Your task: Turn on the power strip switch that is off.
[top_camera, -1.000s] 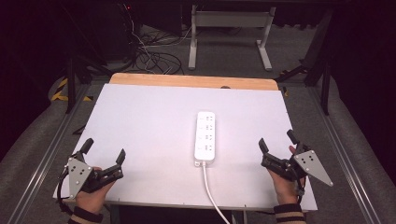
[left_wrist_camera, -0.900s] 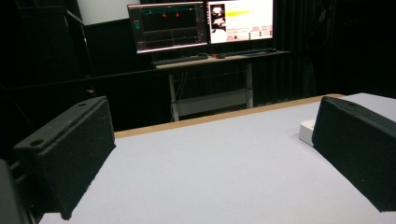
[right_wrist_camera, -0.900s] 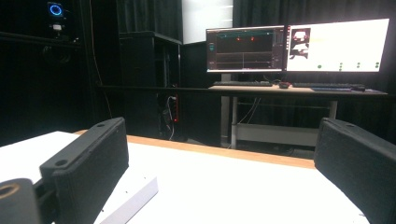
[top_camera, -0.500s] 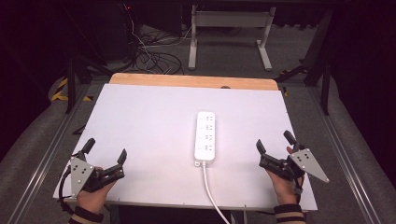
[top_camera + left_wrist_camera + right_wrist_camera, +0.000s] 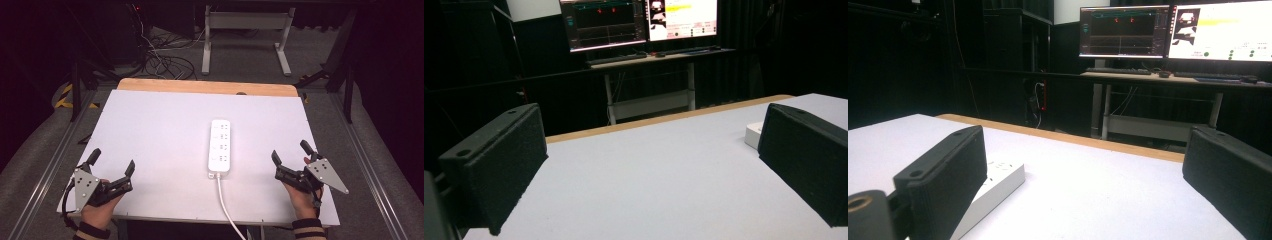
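Observation:
A white power strip (image 5: 221, 146) lies flat on the white tabletop (image 5: 160, 130), right of the middle, and its white cable (image 5: 228, 212) runs off the near edge. My left gripper (image 5: 113, 159) rests open at the near left corner in a person's hand, with nothing between its jaws. My right gripper (image 5: 289, 150) is open at the near right, a short way right of the strip and apart from it. The left gripper view (image 5: 653, 130) has one end of the strip (image 5: 754, 134) beside its right jaw. In the right gripper view (image 5: 1085, 150) the strip (image 5: 998, 182) lies behind the left jaw.
A wooden strip (image 5: 207, 87) borders the table's far edge. Beyond it are a desk frame (image 5: 245, 35), loose cables on the floor (image 5: 160, 60) and lit monitors (image 5: 1168, 30). Metal rails (image 5: 50, 165) run along both sides of the table.
The right gripper has drifted slightly left toward the power strip. The left gripper and the strip have stayed put.

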Demonstrator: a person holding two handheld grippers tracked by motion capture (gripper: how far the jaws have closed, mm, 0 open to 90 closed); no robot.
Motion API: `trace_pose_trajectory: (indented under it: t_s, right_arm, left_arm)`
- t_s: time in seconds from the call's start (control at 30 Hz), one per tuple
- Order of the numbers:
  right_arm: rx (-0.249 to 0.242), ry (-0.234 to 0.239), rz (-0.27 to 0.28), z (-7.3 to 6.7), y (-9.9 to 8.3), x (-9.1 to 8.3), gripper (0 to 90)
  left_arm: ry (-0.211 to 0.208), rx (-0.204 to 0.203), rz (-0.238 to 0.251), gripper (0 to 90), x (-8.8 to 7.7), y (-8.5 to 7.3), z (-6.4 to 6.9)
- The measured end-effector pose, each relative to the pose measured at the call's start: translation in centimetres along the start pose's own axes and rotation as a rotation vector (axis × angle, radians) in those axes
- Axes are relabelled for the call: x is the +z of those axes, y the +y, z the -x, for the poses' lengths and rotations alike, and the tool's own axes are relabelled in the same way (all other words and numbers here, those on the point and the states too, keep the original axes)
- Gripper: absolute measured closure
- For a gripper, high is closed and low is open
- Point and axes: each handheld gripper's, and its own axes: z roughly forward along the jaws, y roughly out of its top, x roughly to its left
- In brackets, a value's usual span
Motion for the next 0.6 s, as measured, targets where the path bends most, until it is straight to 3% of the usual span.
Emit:
trace_pose_trajectory:
  t_s: [0.6]
  right_arm:
    - [0.000, 0.002, -0.010, 0.01, -0.08, 0.07, 4.8]
  left_arm:
    - [0.000, -0.001, -0.001, 0.1, 0.03, -0.01, -0.01]
